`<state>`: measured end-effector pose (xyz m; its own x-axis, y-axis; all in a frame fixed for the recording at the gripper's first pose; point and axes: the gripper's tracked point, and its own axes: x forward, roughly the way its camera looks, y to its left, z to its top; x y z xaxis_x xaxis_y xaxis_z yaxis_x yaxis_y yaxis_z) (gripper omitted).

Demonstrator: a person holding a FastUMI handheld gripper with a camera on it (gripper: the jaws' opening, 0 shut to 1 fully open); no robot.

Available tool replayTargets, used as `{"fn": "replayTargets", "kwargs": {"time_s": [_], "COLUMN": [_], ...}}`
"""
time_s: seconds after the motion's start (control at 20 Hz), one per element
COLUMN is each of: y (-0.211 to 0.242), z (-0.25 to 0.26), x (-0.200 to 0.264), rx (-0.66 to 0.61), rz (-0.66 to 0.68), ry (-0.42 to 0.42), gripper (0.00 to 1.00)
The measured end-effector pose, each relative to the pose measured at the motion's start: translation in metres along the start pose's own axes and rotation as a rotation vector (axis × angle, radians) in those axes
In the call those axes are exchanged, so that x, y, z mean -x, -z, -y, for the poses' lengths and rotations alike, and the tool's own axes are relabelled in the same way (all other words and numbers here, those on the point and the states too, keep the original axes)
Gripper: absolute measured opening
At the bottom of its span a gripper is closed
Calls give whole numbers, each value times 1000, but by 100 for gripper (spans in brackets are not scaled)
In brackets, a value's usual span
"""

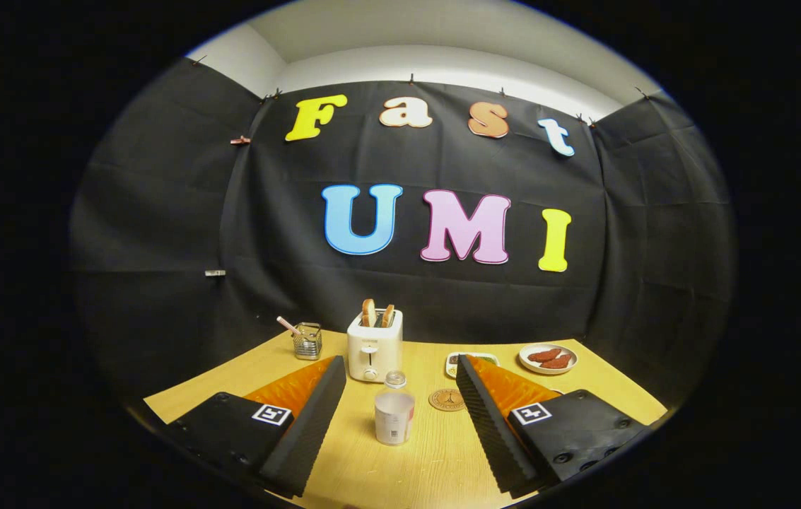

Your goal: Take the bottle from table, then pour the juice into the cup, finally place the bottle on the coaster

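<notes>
While hand-held gripper (400, 417) gapes wide, holding nothing | cup (394, 418) between fingers, bottle (394, 382) just behind | coaster (447, 399) right | toaster (374, 346) far on counter (435, 459)

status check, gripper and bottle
Gripper open, holding nothing. Bottle upright on table between the fingers, untouched. Coaster bare just beyond; toaster behind bottle.

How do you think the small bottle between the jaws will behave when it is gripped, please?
The bottle stands upright, taller than wide, so a one-sided nudge would probably tip it. It looks like thin plastic and may flex when squeezed. The gripper is open around it.
</notes>
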<state>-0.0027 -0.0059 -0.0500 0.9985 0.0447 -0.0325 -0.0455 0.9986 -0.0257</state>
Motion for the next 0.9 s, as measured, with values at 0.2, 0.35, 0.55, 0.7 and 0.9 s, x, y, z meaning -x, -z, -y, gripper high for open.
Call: {"fn": "replayTargets", "kwargs": {"time_s": [0.2,0.35,0.55,0.7,0.9], "y": [8,13,30,45,73], "z": [-4,-3,4,8,2], "x": [-11,-20,-35,-50,-69], "rx": [4,1,-4,18,-8], "rz": [-14,-18,-35,-49,-71], "ry": [-11,-8,10,18,16], "gripper": [97,97,97,97,97]}}
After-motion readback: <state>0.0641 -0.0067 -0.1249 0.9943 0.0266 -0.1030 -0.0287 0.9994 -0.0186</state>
